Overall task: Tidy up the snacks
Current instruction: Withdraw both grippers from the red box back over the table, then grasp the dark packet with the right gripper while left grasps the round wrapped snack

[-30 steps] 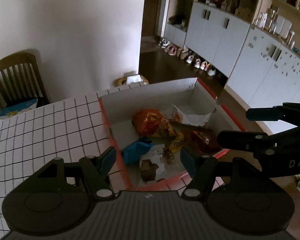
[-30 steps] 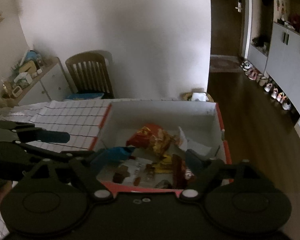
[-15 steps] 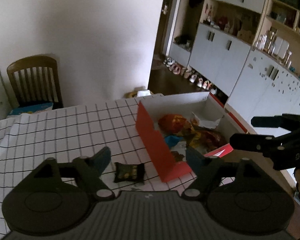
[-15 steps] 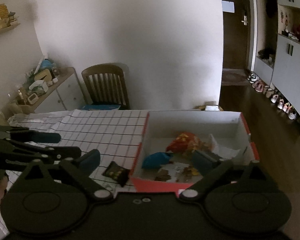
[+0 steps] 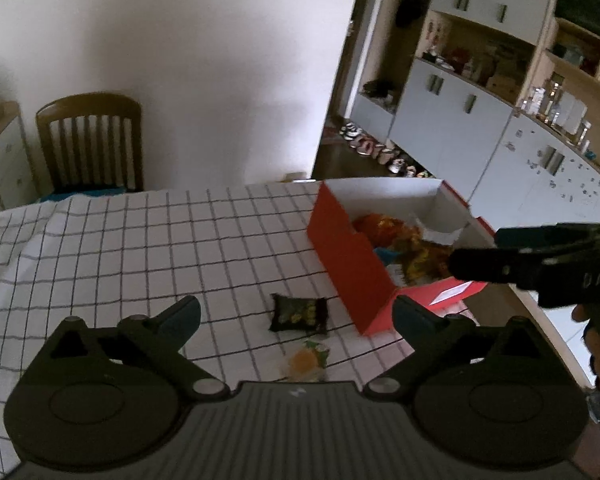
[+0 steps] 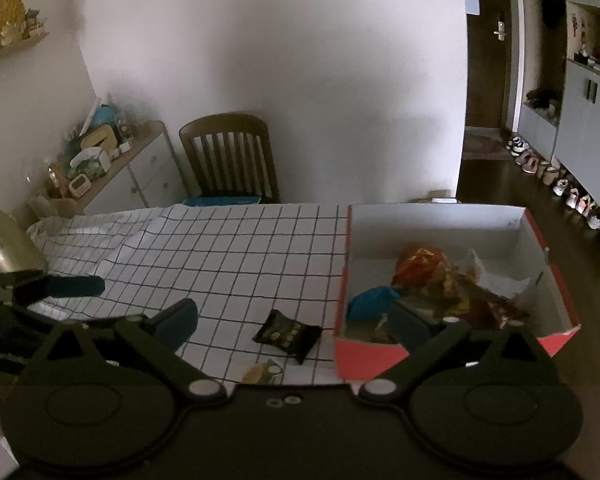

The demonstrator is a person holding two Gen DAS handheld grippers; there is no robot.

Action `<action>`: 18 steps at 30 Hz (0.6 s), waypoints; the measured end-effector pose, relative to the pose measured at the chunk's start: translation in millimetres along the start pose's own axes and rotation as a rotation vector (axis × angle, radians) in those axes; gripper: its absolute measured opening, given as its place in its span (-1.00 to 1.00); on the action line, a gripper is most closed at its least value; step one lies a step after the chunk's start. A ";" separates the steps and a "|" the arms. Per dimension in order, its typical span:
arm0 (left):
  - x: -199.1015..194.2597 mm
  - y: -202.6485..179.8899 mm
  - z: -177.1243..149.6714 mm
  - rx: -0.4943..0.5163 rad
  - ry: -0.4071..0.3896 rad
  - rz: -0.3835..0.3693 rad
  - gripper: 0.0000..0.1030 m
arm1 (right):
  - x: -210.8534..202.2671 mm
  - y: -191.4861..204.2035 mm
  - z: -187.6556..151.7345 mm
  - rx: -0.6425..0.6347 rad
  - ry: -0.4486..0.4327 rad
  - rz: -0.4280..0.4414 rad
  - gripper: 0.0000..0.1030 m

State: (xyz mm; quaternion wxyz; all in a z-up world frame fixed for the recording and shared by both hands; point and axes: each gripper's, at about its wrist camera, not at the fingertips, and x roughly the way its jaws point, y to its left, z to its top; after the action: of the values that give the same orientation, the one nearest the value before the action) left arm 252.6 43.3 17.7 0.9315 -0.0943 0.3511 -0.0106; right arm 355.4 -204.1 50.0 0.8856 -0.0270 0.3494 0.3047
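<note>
A table draped in a white grid-checked tablecloth (image 6: 236, 256) fills the near scene, with a wooden slat-back chair (image 6: 230, 156) pushed up at its far edge against the pale wall. On the right part of the table sits an open red cardboard box (image 6: 556, 280) with white inner walls; inside it lies a heap of snack packets — an orange-red bag (image 6: 420, 260) toward the far side, a blue packet (image 6: 370, 300) against the left wall, and several crumpled yellow and brown wrappers whose labels are too blurred to read. Just left of the box, on the cloth, lies a black snack packet (image 5: 299, 314) with yellow print, apart from the box wall, and nearer still a small clear packet (image 5: 306, 360) with an orange-yellow sweet inside. The left gripper (image 5: 296, 316) has just been opening and its jaws now stand wide, with nothing gripped — the black packet lies on the cloth beyond the fingertips. The right gripper (image 6: 294, 322) has likewise been spreading and is wide apart, grasping nothing; its right finger (image 6: 410, 324) overlaps the near left corner of the box in the right wrist view.
</note>
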 end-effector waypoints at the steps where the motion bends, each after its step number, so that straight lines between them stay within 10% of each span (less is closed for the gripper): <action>1: 1.4 2.0 -3.0 -0.004 -0.001 0.003 0.99 | 3.0 3.0 0.6 -0.007 0.005 -0.001 0.98; 18: 48.9 7.5 -45.6 -0.097 0.074 0.019 0.99 | 92.5 35.1 9.4 -0.151 0.225 0.073 0.98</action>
State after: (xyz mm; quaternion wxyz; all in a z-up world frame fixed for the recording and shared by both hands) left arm 259.2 38.9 -49.1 0.9124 -0.1355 0.3861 0.0117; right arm 394.2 -124.9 4.2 0.8247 -0.1147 0.4233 0.3570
